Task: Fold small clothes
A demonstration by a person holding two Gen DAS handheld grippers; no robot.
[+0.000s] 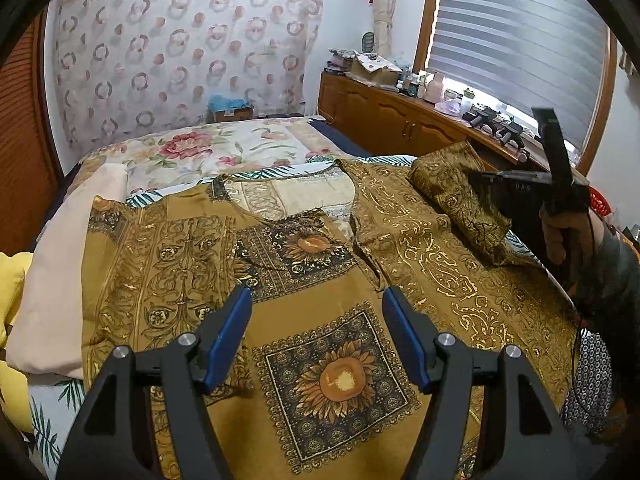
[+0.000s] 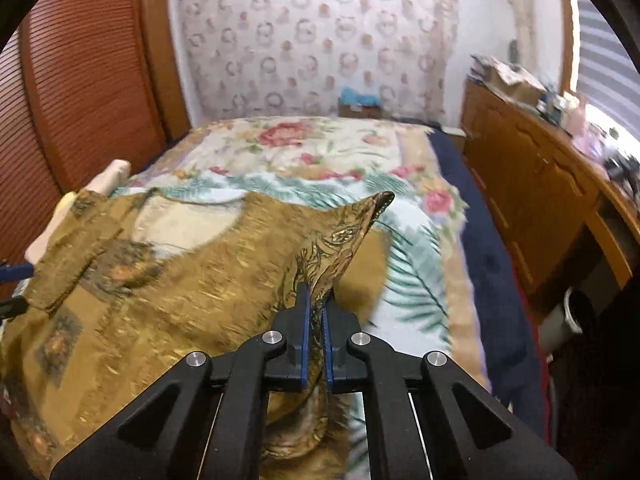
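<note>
Right gripper [image 2: 315,304] is clamped on the mustard tunic's [image 1: 320,300] sleeve [image 2: 352,232], lifting it toward 12 o'clock; left gripper [image 1: 316,320] hovers wide open, holding nothing, over the bed [image 2: 400,280].

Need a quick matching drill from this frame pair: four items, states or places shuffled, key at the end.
Items
1. left gripper
2. right gripper
3. mustard patterned top
4. cream folded cloth

States or places
A. shut on a lifted sleeve
B. lies at the left edge of the bed, beside the top
C. open, above the sunflower print
D. spread flat over the bed cover

Pairs: 1-C, 2-A, 3-D, 4-B
</note>
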